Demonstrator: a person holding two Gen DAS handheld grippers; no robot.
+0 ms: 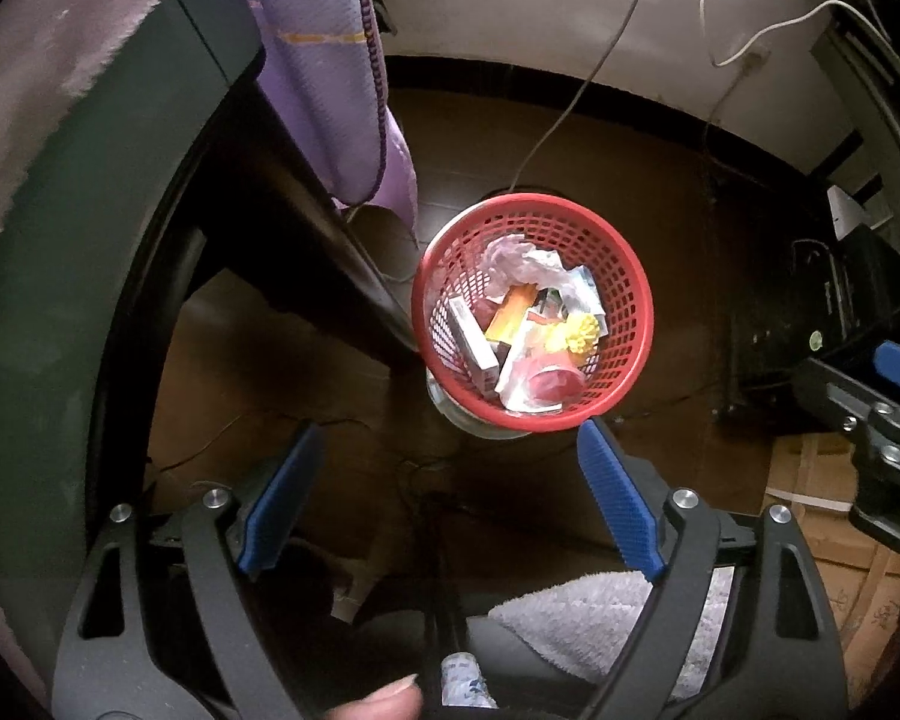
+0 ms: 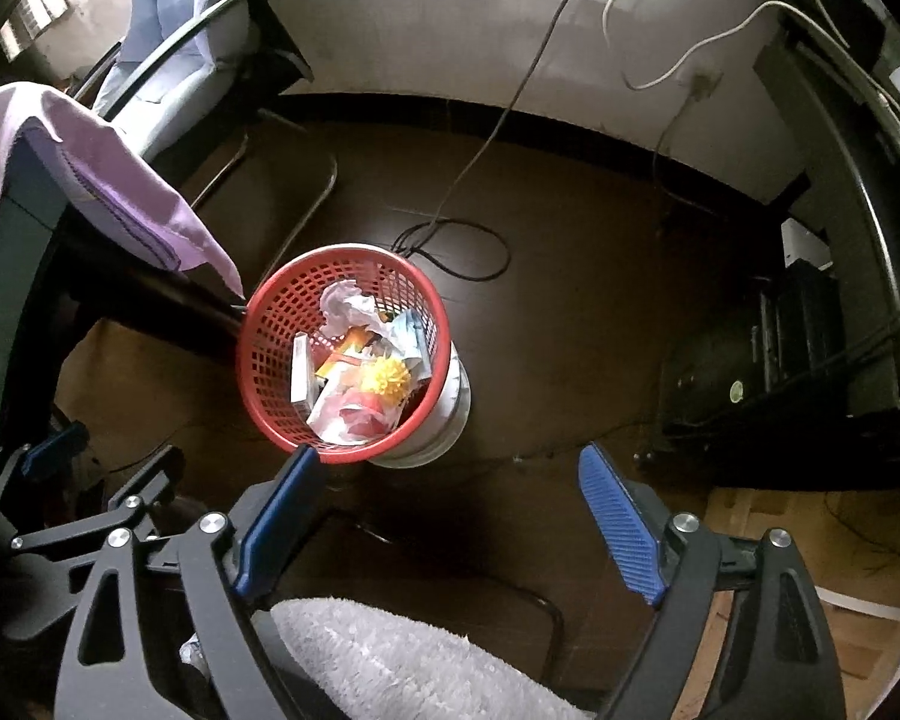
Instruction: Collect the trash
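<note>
Nearest: left gripper (image 1: 447,504), blue ribbed pads spread wide, nothing between them; a fingertip shows at the bottom edge of its view. Right gripper (image 2: 450,522) likewise wide open and empty, pointing steeply down. A white fluffy towel (image 2: 402,666) lies just under both.

Beyond the tips, down on the dark brown floor (image 2: 600,312): the red plastic mesh wastebasket (image 2: 270,324), round, upright, seated on a pale bucket-like base (image 2: 450,420). It holds crumpled white paper (image 2: 345,303), small flat cartons, a yellow spiky ball (image 2: 387,381).

Key relation: the basket lies ahead of and below both grippers, its mouth facing up. From the right gripper it sits toward the left finger; from the left, toward the right finger, so it lies between the two hands, neither clearly nearer.

Farther: purple cloth (image 1: 330,90) draped over a table edge, a grey cable (image 2: 468,252) looped on the floor, pale wall
</note>
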